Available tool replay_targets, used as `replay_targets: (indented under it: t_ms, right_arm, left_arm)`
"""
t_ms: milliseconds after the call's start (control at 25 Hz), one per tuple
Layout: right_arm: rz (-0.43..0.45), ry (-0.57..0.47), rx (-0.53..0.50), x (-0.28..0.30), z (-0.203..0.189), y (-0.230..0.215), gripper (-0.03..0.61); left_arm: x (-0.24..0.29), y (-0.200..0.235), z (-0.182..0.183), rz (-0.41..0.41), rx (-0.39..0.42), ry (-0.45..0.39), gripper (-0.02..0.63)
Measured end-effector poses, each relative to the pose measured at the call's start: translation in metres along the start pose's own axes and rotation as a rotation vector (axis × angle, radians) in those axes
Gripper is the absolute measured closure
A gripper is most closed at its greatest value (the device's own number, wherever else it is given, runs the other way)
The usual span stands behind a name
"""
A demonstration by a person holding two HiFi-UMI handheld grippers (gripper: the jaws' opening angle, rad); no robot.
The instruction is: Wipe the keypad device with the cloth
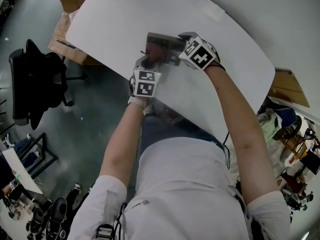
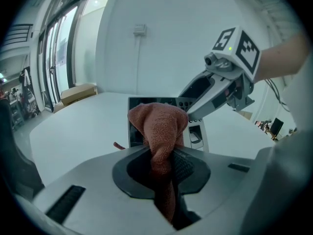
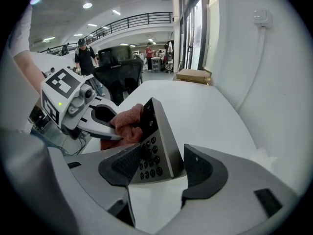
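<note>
Right gripper view: my right gripper (image 3: 157, 166) clamps the keypad (image 3: 157, 142), tilted above the table (image 3: 205, 106); left gripper (image 2: 164, 158) pinches the cloth (image 2: 159, 124) against its upper face. Mid-wipe, I judge; next, sweep across the keys.

I worked at a white table (image 1: 115, 19) with a rounded edge, beside a white wall. A socket (image 2: 140, 30) sat high on that wall, with a cable running down from it. Cardboard boxes (image 1: 62, 41) lay at the table's far left end. A black office chair (image 1: 37, 81) stood on the grey floor (image 1: 95, 124) to my left, apart from the table. Shoes (image 1: 50, 216) lay on that floor too. Back in the hall, a person in dark clothes (image 3: 87, 58) stood below a railed balcony (image 3: 132, 19).
</note>
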State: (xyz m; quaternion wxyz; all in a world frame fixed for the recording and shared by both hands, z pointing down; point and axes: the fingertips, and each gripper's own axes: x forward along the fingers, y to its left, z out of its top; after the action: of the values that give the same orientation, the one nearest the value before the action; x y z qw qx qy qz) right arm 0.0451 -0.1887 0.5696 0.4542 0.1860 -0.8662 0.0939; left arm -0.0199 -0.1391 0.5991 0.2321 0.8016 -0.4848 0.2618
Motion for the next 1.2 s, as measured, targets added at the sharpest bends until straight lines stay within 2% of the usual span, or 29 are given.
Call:
replay_targets:
  t_ms: [280,480,560,760,920,1040,1200]
  right_arm:
    - [0.001,-0.002,0.001,-0.002,-0.001,-0.002,0.333]
    - [0.0,-0.004,0.011,-0.005,-0.002,-0.001,0.333]
    - [-0.004,-0.007,0.013,-0.005,-0.002,0.0,0.333]
    - [-0.013,-0.011,0.023,-0.005,-0.004,0.001,0.333]
    - [-0.023,-0.016,0.033,-0.008,-0.005,0.001,0.333]
    - [-0.024,-0.022,0.038,-0.009,-0.005,0.004,0.333]
    - [-0.024,-0.024,0.051,-0.009,-0.006,0.013,0.333]
  left_arm:
    - [0.0,-0.003,-0.017,0.0,-0.003,0.04,0.552]
    - [0.002,-0.007,-0.045,-0.012,0.005,0.13,0.551]
    - [0.002,-0.007,-0.045,-0.009,0.014,0.133,0.552]
    - [0.001,-0.006,-0.045,0.012,0.024,0.11,0.551]
    - [-0.006,-0.01,-0.037,-0.04,-0.03,0.077,0.551]
    - [-0.017,-0.008,-0.02,-0.049,-0.052,0.012,0.551]
    - [-0.028,-0.01,0.015,-0.033,-0.005,-0.109,0.551]
